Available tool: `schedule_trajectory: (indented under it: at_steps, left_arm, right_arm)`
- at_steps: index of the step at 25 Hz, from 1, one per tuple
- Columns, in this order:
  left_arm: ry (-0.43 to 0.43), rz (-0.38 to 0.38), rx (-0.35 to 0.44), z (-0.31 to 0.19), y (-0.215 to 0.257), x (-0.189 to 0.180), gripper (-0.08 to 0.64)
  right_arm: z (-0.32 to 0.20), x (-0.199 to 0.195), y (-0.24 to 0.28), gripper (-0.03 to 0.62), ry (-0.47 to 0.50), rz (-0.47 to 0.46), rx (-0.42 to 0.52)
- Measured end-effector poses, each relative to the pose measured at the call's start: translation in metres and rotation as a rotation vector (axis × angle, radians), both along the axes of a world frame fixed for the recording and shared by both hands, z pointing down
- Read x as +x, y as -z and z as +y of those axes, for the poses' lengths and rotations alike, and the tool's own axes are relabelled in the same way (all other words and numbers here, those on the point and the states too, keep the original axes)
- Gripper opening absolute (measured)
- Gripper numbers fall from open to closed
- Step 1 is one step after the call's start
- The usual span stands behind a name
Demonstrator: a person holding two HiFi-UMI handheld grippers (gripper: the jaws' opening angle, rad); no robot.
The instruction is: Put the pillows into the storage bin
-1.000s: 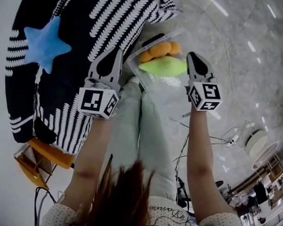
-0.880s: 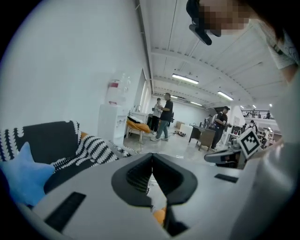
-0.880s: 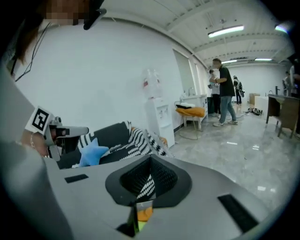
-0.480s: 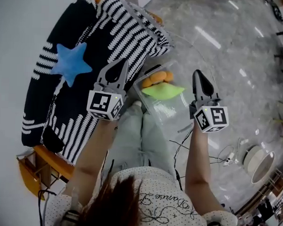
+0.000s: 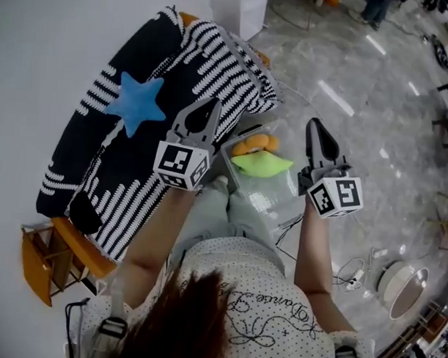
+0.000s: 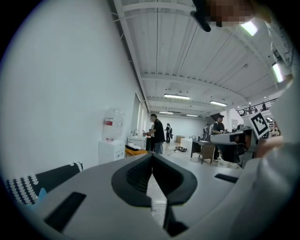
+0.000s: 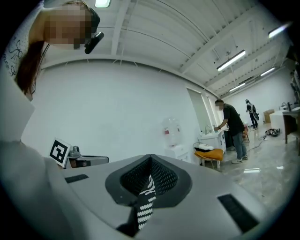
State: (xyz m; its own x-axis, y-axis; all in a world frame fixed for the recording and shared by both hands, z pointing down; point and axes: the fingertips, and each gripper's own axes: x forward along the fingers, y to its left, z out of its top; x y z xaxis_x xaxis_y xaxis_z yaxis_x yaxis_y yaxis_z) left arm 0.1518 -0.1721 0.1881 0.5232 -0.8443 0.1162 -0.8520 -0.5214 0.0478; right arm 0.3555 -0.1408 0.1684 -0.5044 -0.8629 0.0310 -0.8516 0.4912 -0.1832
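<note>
A clear storage bin (image 5: 284, 190) stands on the floor in the head view, holding an orange pillow (image 5: 256, 145) and a green pillow (image 5: 263, 163). A blue star pillow (image 5: 139, 102) lies on the black-and-white striped sofa cover (image 5: 107, 178) to the left. My left gripper (image 5: 210, 106) hangs above the sofa's edge, shut and empty. My right gripper (image 5: 314, 126) is held high to the right of the bin, also shut and empty. Both gripper views look level across the room, with the left gripper (image 6: 152, 158) and the right gripper (image 7: 151, 160) closed on nothing.
An orange seat frame (image 5: 56, 253) sits at the lower left. Cables (image 5: 353, 271) and a round white object (image 5: 400, 280) lie on the marble floor at the right. A water dispenser (image 6: 112, 140) and standing people (image 6: 157, 133) are far across the room.
Both grippers have risen, staying shut, and the head camera has lifted too. The bin, pillows and sofa now look smaller and farther below.
</note>
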Motion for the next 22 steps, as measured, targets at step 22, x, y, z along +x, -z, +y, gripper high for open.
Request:
schedule_trajectory:
  at_steps: [22]
  left_arm:
    - [0.548,-0.014,0.135,0.096,0.073,-0.234,0.003]
  right_arm:
    - [-0.013,-0.257,0.083,0.011,0.572,-0.046,0.147]
